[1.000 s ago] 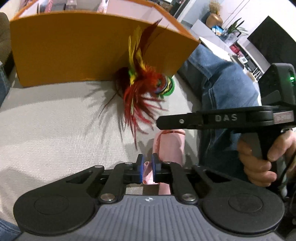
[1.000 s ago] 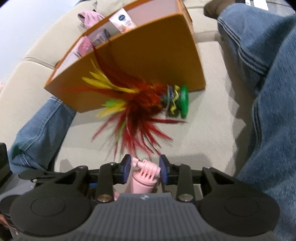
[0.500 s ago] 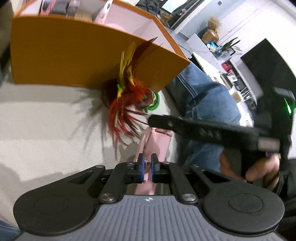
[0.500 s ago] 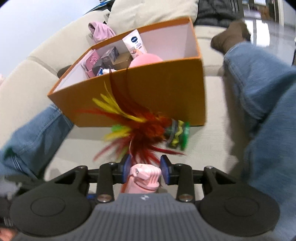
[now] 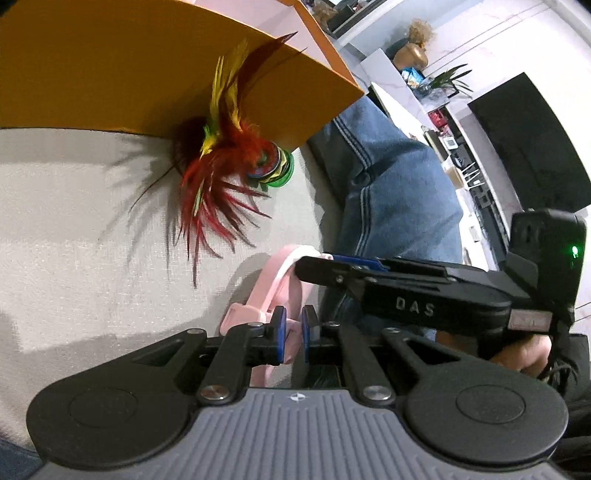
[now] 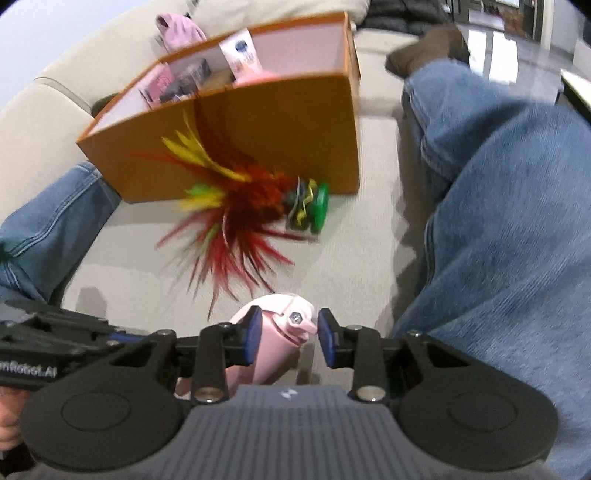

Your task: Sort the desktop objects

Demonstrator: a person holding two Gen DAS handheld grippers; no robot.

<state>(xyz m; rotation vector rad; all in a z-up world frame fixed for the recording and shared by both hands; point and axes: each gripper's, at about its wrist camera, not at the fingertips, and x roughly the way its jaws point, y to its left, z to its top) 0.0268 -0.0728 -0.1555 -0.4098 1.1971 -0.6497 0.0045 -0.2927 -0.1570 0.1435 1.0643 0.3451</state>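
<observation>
While left tongs (image 5: 293, 334) pinch pink clip (image 5: 273, 280), only right view shows right tongs (image 6: 290, 339) parted around it

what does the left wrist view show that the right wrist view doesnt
Only the left wrist view shows the room behind: a gold vase, a plant and a dark screen, plus the left gripper shut on a pink strap.

Only the right wrist view shows the items inside the orange box, a pink cloth behind it, and the right gripper open around the pink item's body.

Both show the box, the feather shuttlecock lying against it, and jeans.
</observation>
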